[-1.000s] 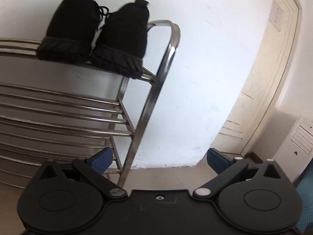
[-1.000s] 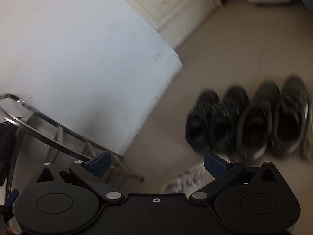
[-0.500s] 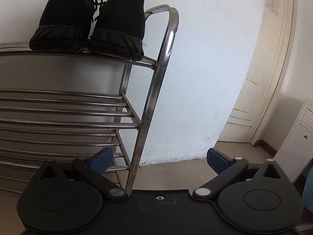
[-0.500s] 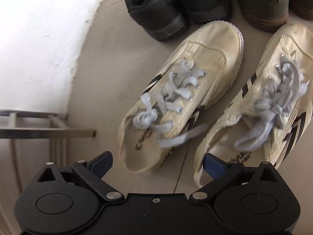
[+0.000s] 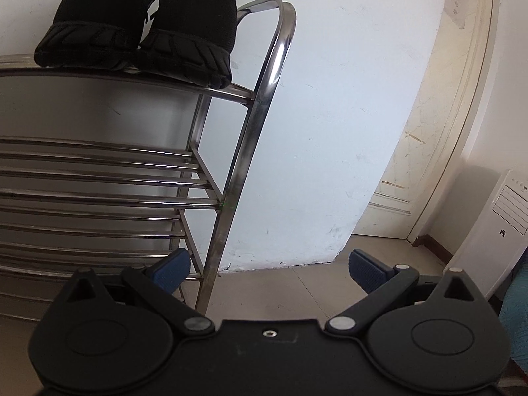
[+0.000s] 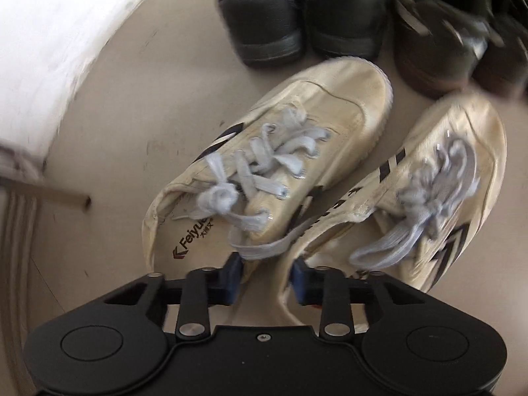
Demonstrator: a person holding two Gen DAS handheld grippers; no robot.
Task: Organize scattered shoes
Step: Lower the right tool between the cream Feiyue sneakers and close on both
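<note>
Pinching with the right gripper [image 6: 267,277], after just closing the jaws from wide to a narrow gap, and pressing its blue pads [image 6: 235,275] on the touching inner heel collars of the two cream canvas lace-up shoes [image 6: 330,122], side by side on the beige tiled floor [image 6: 125,138]. Looking steeply down over that pair now, after dropping within the last second from a look along the white wall. Seeing farther off a pair of black leather shoes [image 6: 264,16] and, to their right, a blurred pair of dark olive trainers [image 6: 439,39], both waiting on the floor.

Keeping the left gripper [image 5: 267,264] almost where it was, jaws wide and gripping nothing, and facing the shiny steel-tube shoe rack [image 5: 260,105] against the wall. Finding a pair of black knit trainers [image 5: 184,26] already up on the right end of its top shelf, and nothing on the lower shelves as far as visible.

Judging the grasp step to be just completing: probably taking both cream shoes in one pinch, ready for lifting toward the rack on the left. Rating the hold as risky, with soft canvas, a thin bite and two shoes hanging from one grip, so calling for a slow lift and a check against slipping.
</note>
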